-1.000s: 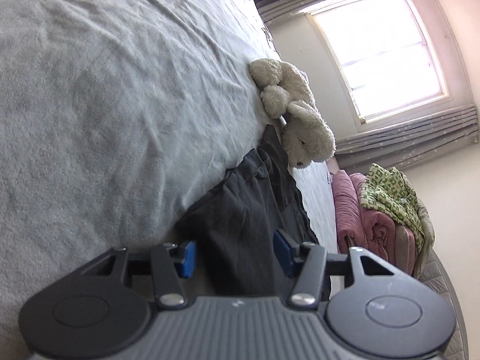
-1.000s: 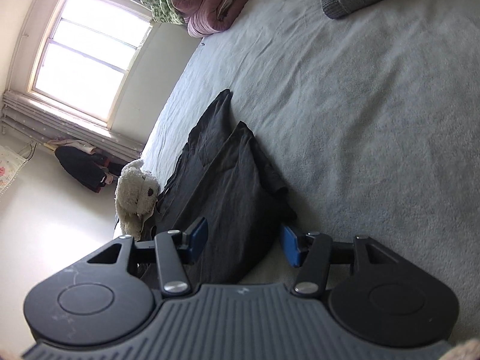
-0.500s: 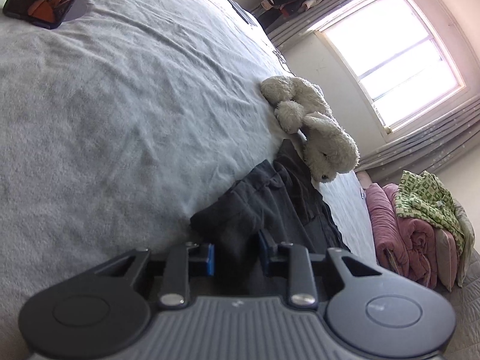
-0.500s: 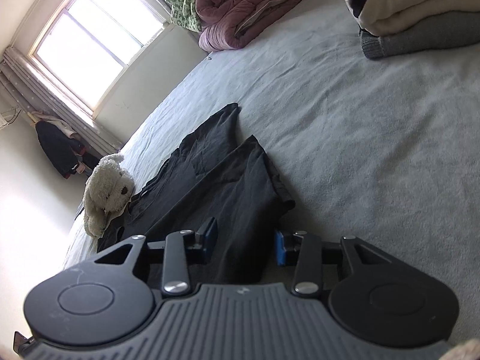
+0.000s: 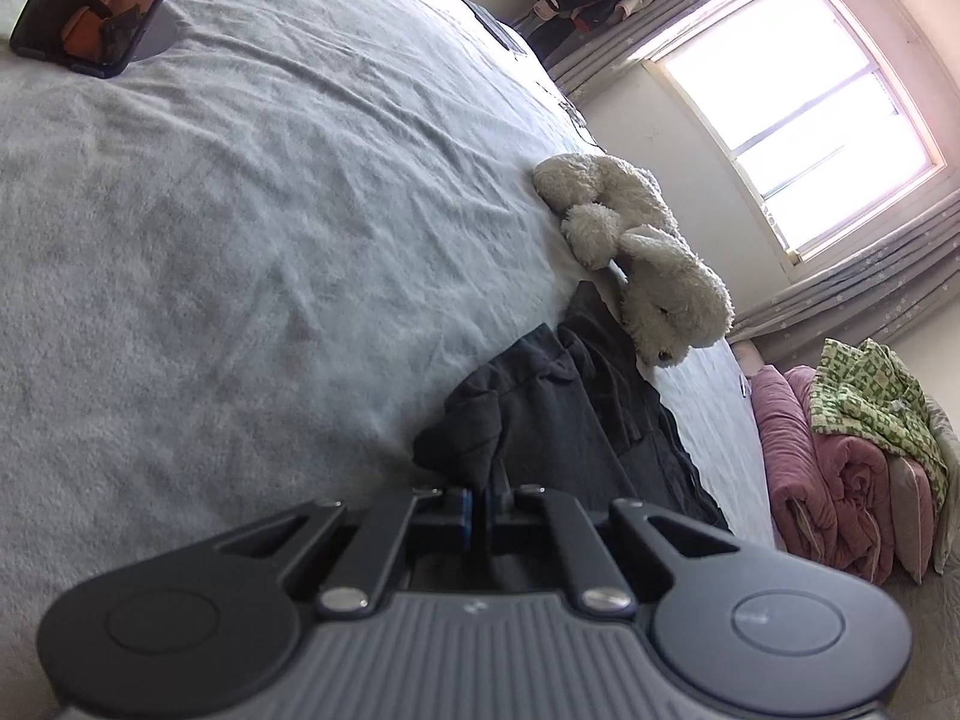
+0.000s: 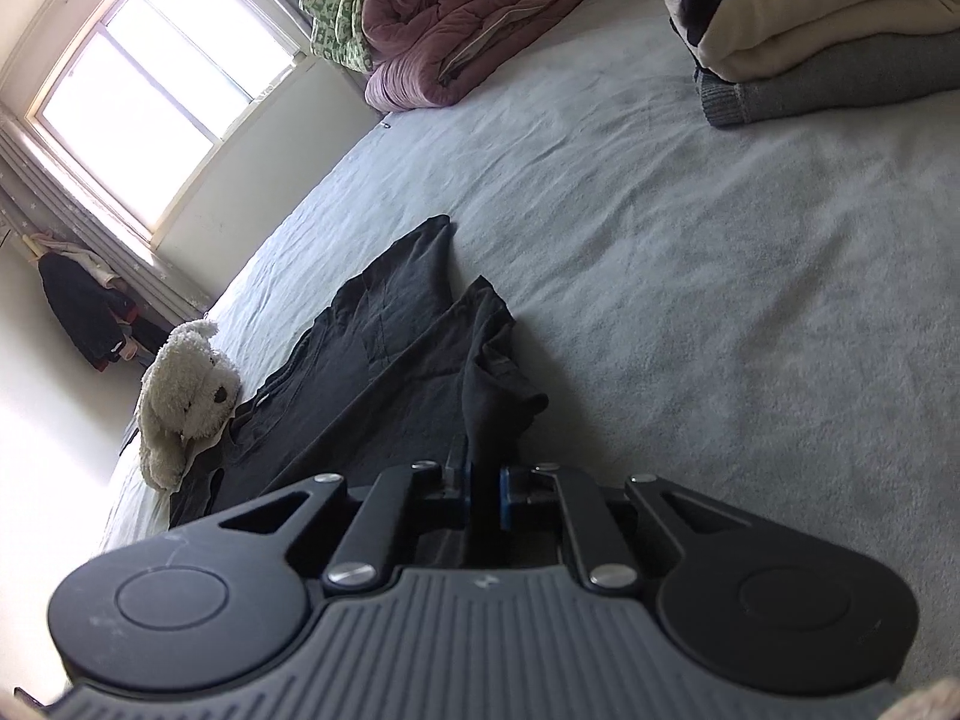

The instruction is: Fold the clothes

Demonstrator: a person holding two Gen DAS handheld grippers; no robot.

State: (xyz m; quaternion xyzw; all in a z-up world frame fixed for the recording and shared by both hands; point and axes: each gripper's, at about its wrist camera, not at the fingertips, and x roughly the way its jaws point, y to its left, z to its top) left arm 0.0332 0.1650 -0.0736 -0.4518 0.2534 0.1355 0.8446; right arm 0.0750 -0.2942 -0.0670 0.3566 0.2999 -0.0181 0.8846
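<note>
We pinch the dark grey cotton garment (image 5: 558,420) with the left gripper (image 5: 478,501) and the closing right gripper (image 6: 483,495); near the white plush dog (image 5: 654,264), the thin folds may slip out.

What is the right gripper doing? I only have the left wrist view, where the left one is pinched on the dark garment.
Observer: The right gripper has its jaws closing, with a raised fold of the dark garment between the pads.
Operator: Anything else on the bed on that side?
Observer: A folded stack of cream and grey clothes lies on the grey bedcover, well apart from the garment.
Operator: Far end of the garment free?
Observer: Yes. Its two tapered ends lie flat on the cover with nothing on them.
</note>
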